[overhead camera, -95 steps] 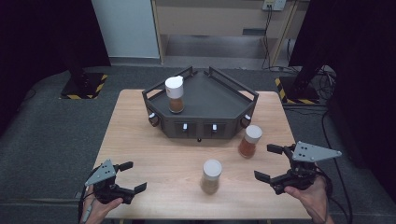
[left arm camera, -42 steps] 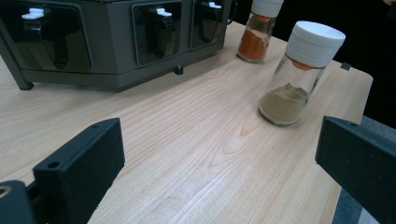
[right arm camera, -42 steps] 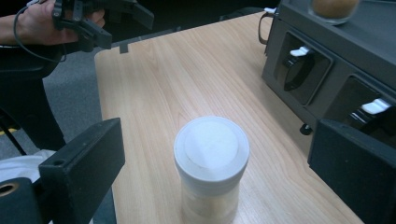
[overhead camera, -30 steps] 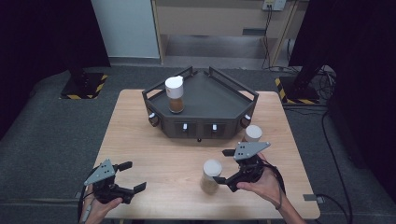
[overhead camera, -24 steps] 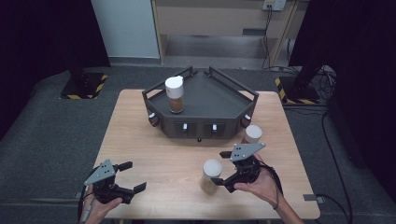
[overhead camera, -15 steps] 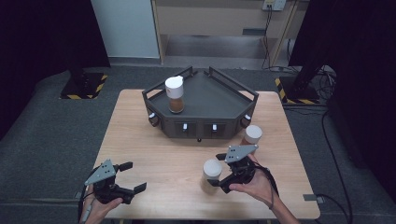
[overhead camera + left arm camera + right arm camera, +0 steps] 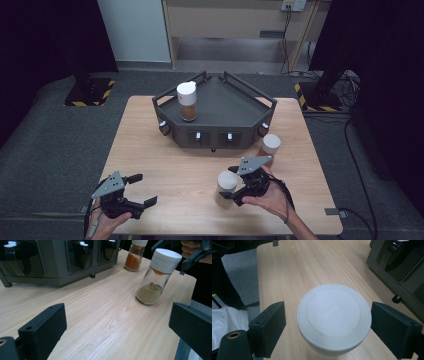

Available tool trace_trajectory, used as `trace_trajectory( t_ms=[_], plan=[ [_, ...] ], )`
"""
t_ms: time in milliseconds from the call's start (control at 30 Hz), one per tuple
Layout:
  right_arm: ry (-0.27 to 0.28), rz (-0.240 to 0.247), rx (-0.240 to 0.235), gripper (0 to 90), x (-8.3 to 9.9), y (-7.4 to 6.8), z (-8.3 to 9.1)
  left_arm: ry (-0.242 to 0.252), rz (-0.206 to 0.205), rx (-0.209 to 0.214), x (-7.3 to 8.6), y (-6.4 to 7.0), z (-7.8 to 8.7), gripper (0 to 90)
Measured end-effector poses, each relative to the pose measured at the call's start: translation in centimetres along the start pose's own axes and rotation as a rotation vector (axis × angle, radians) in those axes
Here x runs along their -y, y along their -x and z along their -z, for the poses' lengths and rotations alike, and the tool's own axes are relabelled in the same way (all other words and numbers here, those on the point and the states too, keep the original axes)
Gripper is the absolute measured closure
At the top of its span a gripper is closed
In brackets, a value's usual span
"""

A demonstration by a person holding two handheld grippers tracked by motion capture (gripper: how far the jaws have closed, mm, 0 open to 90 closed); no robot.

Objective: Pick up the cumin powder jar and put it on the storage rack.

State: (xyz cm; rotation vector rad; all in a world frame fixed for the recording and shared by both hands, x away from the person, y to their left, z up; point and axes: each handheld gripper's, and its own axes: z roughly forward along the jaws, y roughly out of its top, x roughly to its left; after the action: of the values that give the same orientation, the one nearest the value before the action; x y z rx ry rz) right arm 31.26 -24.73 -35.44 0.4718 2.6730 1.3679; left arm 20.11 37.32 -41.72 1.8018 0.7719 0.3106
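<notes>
Right gripper (image 7: 239, 188) at about 5 o'clock on the table (image 7: 165, 165), jaws spread wide to either side of the jar (image 7: 226, 186) with the white cap, neither pad touching yet; seen from the right gripper view as a gap on both sides of the cap (image 7: 334, 315), the left gap narrower. Jar upright on the wood, between the rack (image 7: 215, 112) at 12 o'clock and the table's near edge, roughly a third full of tan powder (image 7: 149, 292) under an orange band at the neck. Probably glass: stiff, smooth, a little slippery, light with so little inside, and breakable if tipped off the edge. Best taken around the cap or just below it, where the ribbed plastic gives more bite than the bare wall, jaws level and centred so as not to push it over on closing; top-heavy grip acceptable given the low fill. Second jar (image 7: 270, 145), orange powder, standing at 3 o'clock close to the rack's corner, apart from the first. Third jar (image 7: 187, 100) on the rack's tray at 11 o'clock. Left gripper (image 7: 137, 189) at 7 o'clock, jaws apart, empty, resting low near the table edge.
</notes>
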Motion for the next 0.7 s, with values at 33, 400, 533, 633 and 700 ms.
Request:
trace_trajectory(
  t_ms=[33,400,533,633,700],
  plan=[
    [-0.002,0.001,0.001,15.9,0.0,0.02,-0.04,-0.002,0.001,0.001,-0.01,-0.02,-0.02,0.2],
    [-0.011,0.012,0.028,24.1,0.17,-0.22,-0.55,-0.007,0.0,0.005,-0.04,-0.07,-0.11,0.2],
    [-0.013,0.024,0.032,28.3,0.22,-0.4,-0.63,-0.007,0.0,0.006,-0.04,-0.09,-0.13,0.2],
    [-0.013,0.036,0.032,33.8,0.32,-0.44,-0.71,-0.008,-0.001,0.006,-0.05,-0.08,-0.14,0.2],
    [-0.012,0.04,0.031,34.2,0.34,-0.51,-0.73,-0.009,-0.001,0.006,-0.06,-0.07,-0.14,0.2]
  ],
)
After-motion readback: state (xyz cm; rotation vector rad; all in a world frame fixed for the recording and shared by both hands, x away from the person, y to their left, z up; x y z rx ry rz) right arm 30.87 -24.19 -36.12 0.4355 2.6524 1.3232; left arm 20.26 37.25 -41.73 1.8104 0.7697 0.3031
